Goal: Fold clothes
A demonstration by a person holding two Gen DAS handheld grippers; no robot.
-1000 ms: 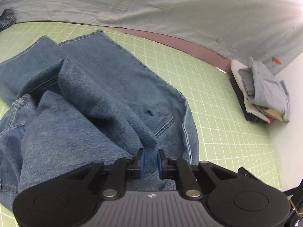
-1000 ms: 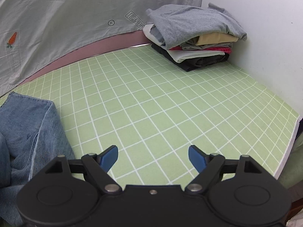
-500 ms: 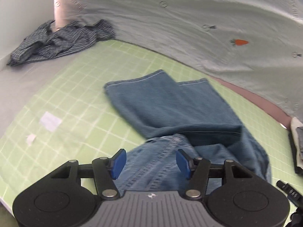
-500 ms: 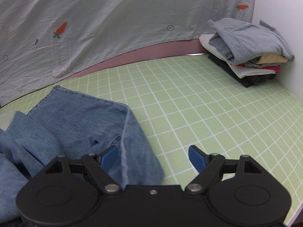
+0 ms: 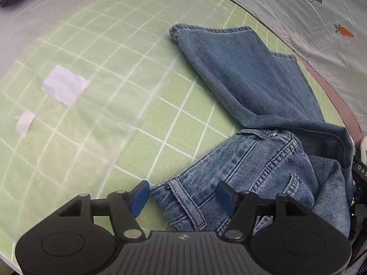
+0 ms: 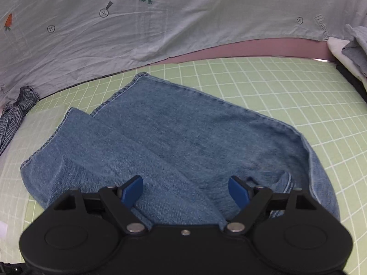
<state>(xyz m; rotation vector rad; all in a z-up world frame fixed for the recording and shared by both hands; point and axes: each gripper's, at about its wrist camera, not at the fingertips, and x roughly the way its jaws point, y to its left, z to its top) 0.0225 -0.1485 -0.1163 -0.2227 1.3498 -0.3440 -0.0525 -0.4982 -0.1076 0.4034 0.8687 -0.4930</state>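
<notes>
The jeans (image 5: 257,105) lie half-folded on the green mat (image 5: 114,105), legs running away from both grippers, waistband corner between the open left gripper (image 5: 183,197), nearer than the open, empty right gripper (image 6: 187,191)

I read "LOOK HERE", mirrored, inside an arrow outline on the grey backdrop sheet (image 6: 160,23), and "DAS" on a black strap (image 5: 360,168).

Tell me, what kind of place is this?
Probably a clothes-folding practice table, not a real laundry room: a green grid mat, jeans spread on it, and a carrot-print sheet hung behind.
</notes>
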